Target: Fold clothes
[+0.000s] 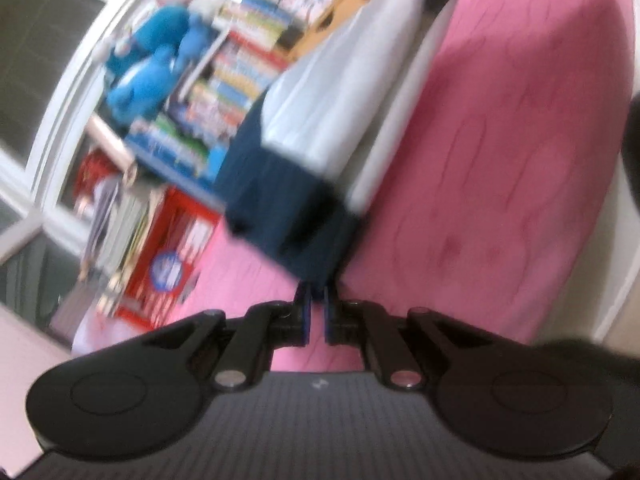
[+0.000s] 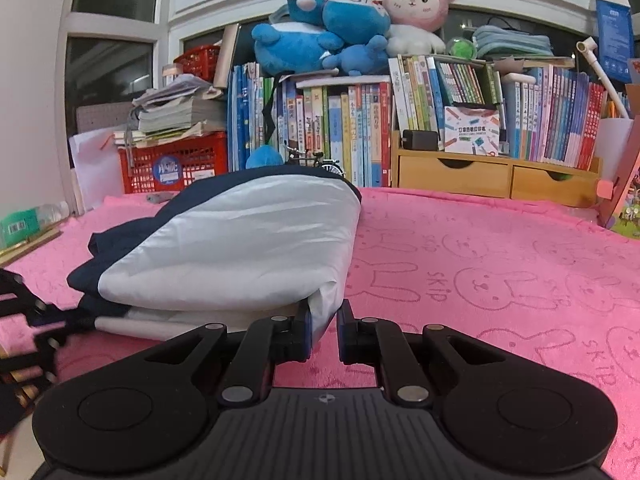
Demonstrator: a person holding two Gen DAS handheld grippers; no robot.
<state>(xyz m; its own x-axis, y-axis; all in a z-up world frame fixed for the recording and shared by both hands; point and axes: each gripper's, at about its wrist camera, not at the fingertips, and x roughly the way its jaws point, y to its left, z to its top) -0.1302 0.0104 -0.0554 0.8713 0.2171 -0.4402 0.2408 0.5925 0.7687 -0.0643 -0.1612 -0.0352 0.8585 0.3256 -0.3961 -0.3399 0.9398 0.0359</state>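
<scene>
the left gripper point(image 1: 316, 300) is pinching the navy hem of the white-and-navy fabric garment point(image 1: 304, 120), jaws nearly closed; the right gripper point(image 2: 324, 320) is clamping its white corner. the garment is lying folded on the pink bunny-print towel point(image 2: 500, 272), seemingly with a final fold left. only the right view is showing the stacked layers clearly; the left is blurring.

Pink blanket point(image 2: 500, 264) with rabbit print, near. Far: upright books point(image 2: 352, 132); blue and pink plush toys point(image 2: 340, 20) on top; red crate point(image 2: 176, 168) left; wooden drawers point(image 2: 492, 178) right.
</scene>
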